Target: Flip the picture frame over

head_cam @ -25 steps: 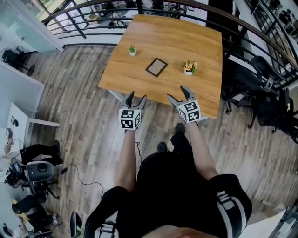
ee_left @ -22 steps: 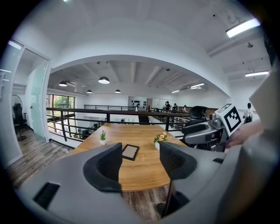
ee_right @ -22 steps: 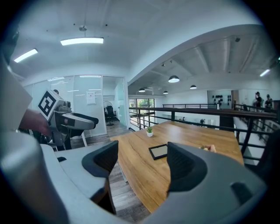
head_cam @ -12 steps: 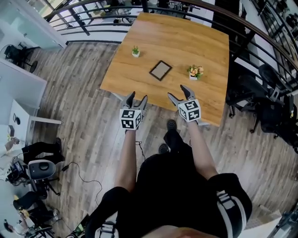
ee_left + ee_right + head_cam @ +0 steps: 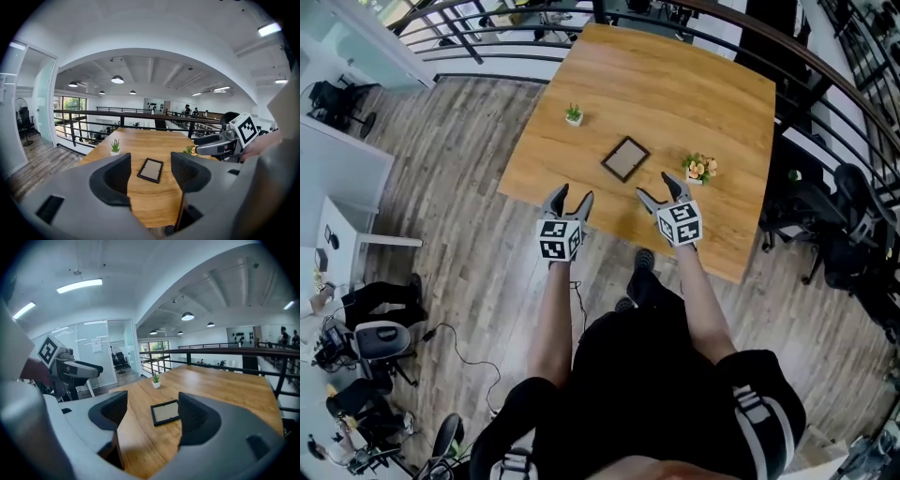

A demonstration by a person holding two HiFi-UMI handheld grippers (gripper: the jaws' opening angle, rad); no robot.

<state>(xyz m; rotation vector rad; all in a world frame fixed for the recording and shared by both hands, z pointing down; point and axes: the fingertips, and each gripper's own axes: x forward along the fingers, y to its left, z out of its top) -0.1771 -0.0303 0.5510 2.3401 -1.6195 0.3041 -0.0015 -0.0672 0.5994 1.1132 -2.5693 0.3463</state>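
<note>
My left claw (image 5: 569, 192) and right claw (image 5: 656, 186) both gape wide, gripping and touching nothing, at the near edge of the table (image 5: 675, 84). The picture frame (image 5: 625, 158) lies flat just ahead, between them. My left claw's view catches the flowers (image 5: 189, 150). The right's shows the small plant (image 5: 155, 379) instead.

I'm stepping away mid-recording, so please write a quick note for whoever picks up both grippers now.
Left gripper: open, empty, over the near edge of the light wooden table.
Right gripper: open, empty, beside it.
The dark-framed rectangular picture frame lies flat on the table, ahead of both grippers, untouched.
Done: nothing yet.
To do: reach the frame, grip an edge, flip it over.
</note>
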